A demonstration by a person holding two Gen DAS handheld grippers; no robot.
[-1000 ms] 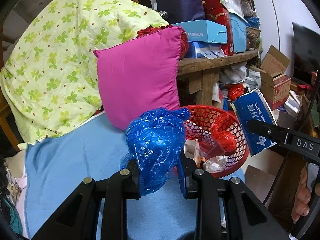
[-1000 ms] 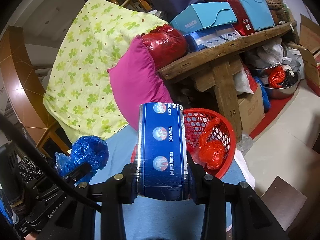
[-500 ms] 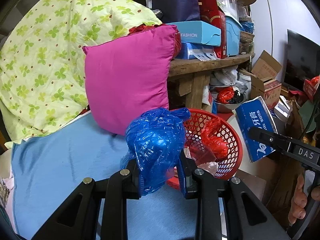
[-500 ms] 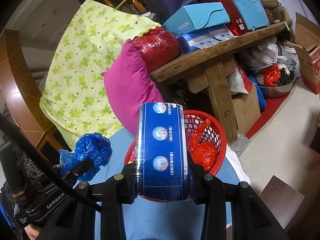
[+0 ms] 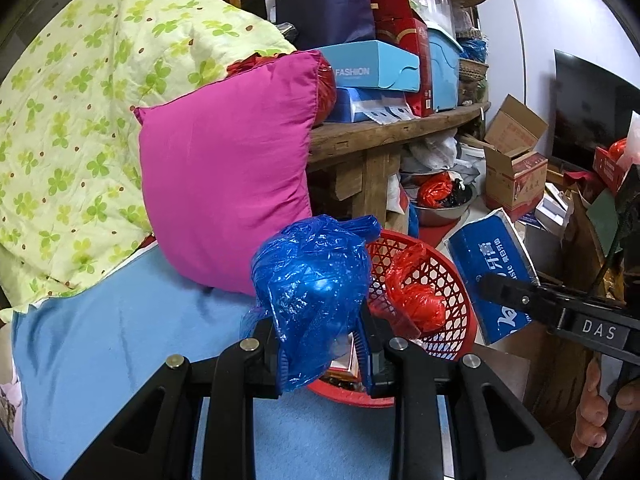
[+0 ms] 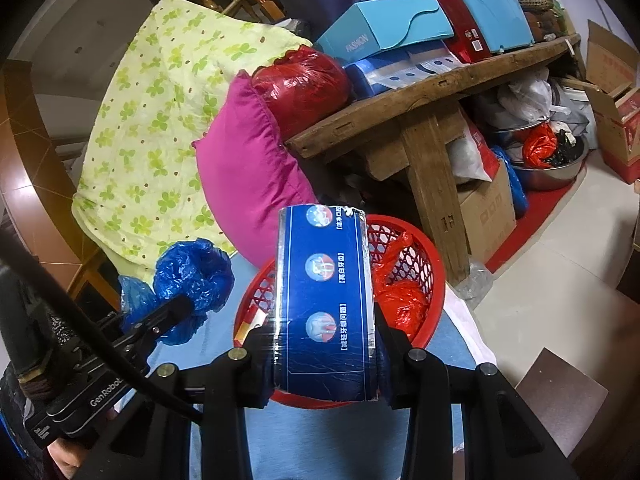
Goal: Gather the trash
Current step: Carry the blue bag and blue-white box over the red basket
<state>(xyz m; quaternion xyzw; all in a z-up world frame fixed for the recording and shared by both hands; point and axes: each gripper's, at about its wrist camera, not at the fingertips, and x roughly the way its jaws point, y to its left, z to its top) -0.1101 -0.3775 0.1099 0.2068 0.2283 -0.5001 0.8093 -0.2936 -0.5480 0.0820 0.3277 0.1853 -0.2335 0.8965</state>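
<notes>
Blue plastic bag (image 5: 310,280), crumpled, clamped in left hand-held gripper (image 5: 324,350); right hand-held gripper (image 6: 326,354) grips blue toothpaste box (image 6: 325,300).

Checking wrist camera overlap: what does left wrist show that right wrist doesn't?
Left wrist only: a dark screen on the far wall and the box's lettered side.
Right wrist only: a curved wooden rail and the box's side with three round pictures.
Both: red basket, blue bag, pink pillow, wooden bench.
</notes>
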